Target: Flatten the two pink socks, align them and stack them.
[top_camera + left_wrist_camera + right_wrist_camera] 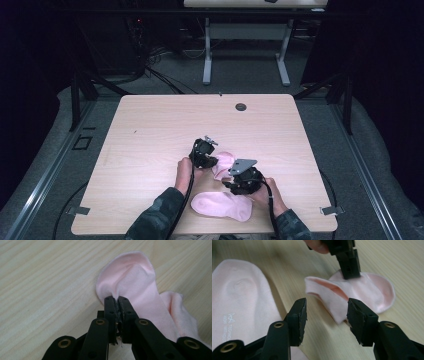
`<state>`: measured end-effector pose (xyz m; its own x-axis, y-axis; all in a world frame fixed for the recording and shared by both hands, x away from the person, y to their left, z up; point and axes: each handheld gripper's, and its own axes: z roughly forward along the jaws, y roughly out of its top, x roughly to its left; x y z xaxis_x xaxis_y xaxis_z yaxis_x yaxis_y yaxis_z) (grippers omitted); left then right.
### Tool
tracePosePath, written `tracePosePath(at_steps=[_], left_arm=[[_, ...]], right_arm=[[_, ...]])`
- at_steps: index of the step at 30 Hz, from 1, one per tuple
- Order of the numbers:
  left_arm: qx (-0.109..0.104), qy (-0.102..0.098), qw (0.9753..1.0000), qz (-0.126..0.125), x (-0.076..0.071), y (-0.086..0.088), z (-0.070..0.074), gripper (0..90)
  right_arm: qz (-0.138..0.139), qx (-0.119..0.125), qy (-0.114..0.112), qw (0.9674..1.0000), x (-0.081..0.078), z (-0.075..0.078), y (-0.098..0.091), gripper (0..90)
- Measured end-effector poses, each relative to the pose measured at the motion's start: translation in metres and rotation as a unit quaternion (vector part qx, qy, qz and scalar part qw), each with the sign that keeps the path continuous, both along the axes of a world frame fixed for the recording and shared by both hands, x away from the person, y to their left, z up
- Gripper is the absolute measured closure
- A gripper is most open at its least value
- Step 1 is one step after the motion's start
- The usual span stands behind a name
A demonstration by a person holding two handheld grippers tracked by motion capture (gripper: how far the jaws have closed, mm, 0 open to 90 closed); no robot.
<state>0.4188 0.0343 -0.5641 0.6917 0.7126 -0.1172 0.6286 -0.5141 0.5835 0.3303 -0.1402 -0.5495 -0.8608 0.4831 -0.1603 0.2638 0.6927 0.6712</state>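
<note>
Two pink socks lie on the wooden table (150,130). The crumpled sock (225,161) (135,275) (372,287) sits mid-table, and my left gripper (214,161) (117,300) is shut on a pinch of its fabric near one end. The left gripper (349,270) comes down from the top in the right gripper view. My right gripper (227,176) (327,312) is open just beside the sock's open cuff. Its right jaw is at the cuff's edge, and nothing is pressed between the pads. The second sock (222,206) (239,297) lies flat near the front edge, with white lettering on it.
A dark round cable hole (241,106) sits near the table's far edge. Beyond the table stand a white-legged desk (245,30) and floor cables. The person's camouflage sleeves (155,220) come in over the front edge.
</note>
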Motion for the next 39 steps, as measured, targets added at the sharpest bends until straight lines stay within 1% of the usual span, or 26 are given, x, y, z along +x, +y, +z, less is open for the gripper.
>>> tracePosePath(at_steps=[1, 3, 5, 8, 10, 11, 12, 13, 14, 15, 16, 19, 21, 22, 23, 24, 25, 27, 28, 29, 30, 33, 34, 35, 38, 39], left_arm=[[-0.003, 0.002, 1.0, 0.005, 0.0, 0.001, 0.0, 86.6], [-0.009, 0.008, 0.9998, 0.013, -0.001, 0.004, -0.001, 86.4], [-0.013, 0.006, 0.9997, 0.02, -0.002, 0.004, -0.001, 86.2], [-0.016, 0.006, 0.9997, 0.019, -0.004, 0.007, -0.001, 85.7], [-0.024, 0.007, 0.9995, 0.02, -0.005, 0.01, -0.002, 84.9], [-0.027, 0.008, 0.9994, 0.019, -0.005, 0.011, -0.003, 83.5], [-0.03, 0.006, 0.9993, 0.019, -0.006, 0.013, -0.003, 81.8], [-0.034, 0.007, 0.9993, 0.017, -0.007, 0.014, -0.003, 81.8], [-0.038, 0.007, 0.9992, 0.015, -0.007, 0.015, -0.003, 78.2], [-0.043, 0.006, 0.999, 0.011, -0.008, 0.017, -0.004, 78.2], [-0.043, 0.006, 0.999, 0.011, -0.009, 0.019, -0.003, 74.6], [-0.057, -0.001, 0.9983, 0.012, -0.013, 0.024, -0.001, 67.0], [-0.059, -0.009, 0.9982, 0.007, -0.016, 0.027, 0.002, 62.6], [-0.056, -0.015, 0.9983, 0.013, -0.017, 0.028, 0.004, 59.7], [-0.055, -0.017, 0.9983, 0.012, -0.018, 0.029, 0.006, 56.7], [-0.058, -0.022, 0.998, 0.013, -0.019, 0.03, 0.008, 57.0], [-0.056, -0.029, 0.9979, 0.017, -0.02, 0.031, 0.01, 56.2], [-0.055, -0.034, 0.9978, 0.017, -0.02, 0.033, 0.012, 53.8], [-0.045, -0.039, 0.998, 0.02, -0.019, 0.033, 0.013, 50.7], [-0.043, -0.037, 0.9982, 0.019, -0.017, 0.033, 0.013, 50.4], [-0.043, -0.037, 0.9982, 0.019, -0.017, 0.033, 0.013, 49.3], [-0.039, -0.034, 0.9985, 0.017, -0.008, 0.029, 0.011, 46.9], [-0.035, -0.038, 0.9985, 0.017, -0.004, 0.026, 0.012, 45.7], [-0.024, -0.048, 0.9985, 0.012, -0.001, 0.023, 0.013, 45.4], [-0.008, -0.03, 0.9995, -0.002, 0.014, 0.013, 0.01, 45.9], [0.002, -0.021, 0.9998, -0.005, 0.018, 0.01, 0.008, 45.9]], right_arm=[[0.0, 0.0, 0.0, 1.0, 0.0, 0.0, 0.0, 50.6], [0.008, -0.012, -0.008, 0.9999, 0.0, -0.001, 0.007, 51.6], [0.017, -0.022, -0.016, 0.9995, 0.0, -0.004, 0.013, 56.0], [0.024, -0.024, -0.02, 0.9992, 0.001, -0.007, 0.017, 72.6], [0.028, -0.014, -0.012, 0.9994, 0.003, -0.006, 0.015, 82.9], [0.027, 0.003, -0.003, 0.9996, 0.004, -0.004, 0.013, 85.8], [0.025, 0.011, 0.001, 0.9996, 0.005, -0.003, 0.011, 86.2], [0.025, 0.011, 0.001, 0.9996, 0.005, -0.003, 0.011, 86.2], [0.019, 0.029, 0.013, 0.9993, 0.007, 0.002, 0.007, 86.5], [0.019, 0.029, 0.013, 0.9993, 0.007, 0.002, 0.007, 86.5], [0.014, 0.037, 0.014, 0.9991, 0.008, 0.006, 0.005, 86.5], [0.003, 0.063, 0.039, 0.9973, 0.012, 0.017, -0.003, 86.4], [-0.002, 0.077, 0.056, 0.9955, 0.015, 0.026, -0.008, 86.3], [-0.006, 0.08, 0.062, 0.9948, 0.016, 0.03, -0.01, 86.4], [-0.007, 0.082, 0.068, 0.9943, 0.017, 0.034, -0.012, 86.3], [-0.01, 0.083, 0.069, 0.9941, 0.017, 0.037, -0.013, 86.3], [-0.012, 0.083, 0.073, 0.9938, 0.017, 0.041, -0.015, 86.2], [-0.02, 0.086, 0.076, 0.9932, 0.016, 0.047, -0.02, 86.2], [-0.026, 0.092, 0.089, 0.9915, 0.016, 0.051, -0.027, 86.1], [-0.034, 0.095, 0.093, 0.9906, 0.017, 0.052, -0.031, 86.0], [-0.034, 0.095, 0.093, 0.9906, 0.017, 0.052, -0.031, 86.0], [-0.052, 0.086, 0.113, 0.9885, 0.025, 0.046, -0.04, 85.7], [-0.057, 0.08, 0.122, 0.9876, 0.027, 0.042, -0.042, 85.6], [-0.063, 0.076, 0.126, 0.9871, 0.029, 0.039, -0.044, 85.6], [-0.07, 0.069, 0.137, 0.9857, 0.034, 0.028, -0.047, 85.4], [-0.07, 0.069, 0.137, 0.9857, 0.034, 0.028, -0.047, 85.4]])
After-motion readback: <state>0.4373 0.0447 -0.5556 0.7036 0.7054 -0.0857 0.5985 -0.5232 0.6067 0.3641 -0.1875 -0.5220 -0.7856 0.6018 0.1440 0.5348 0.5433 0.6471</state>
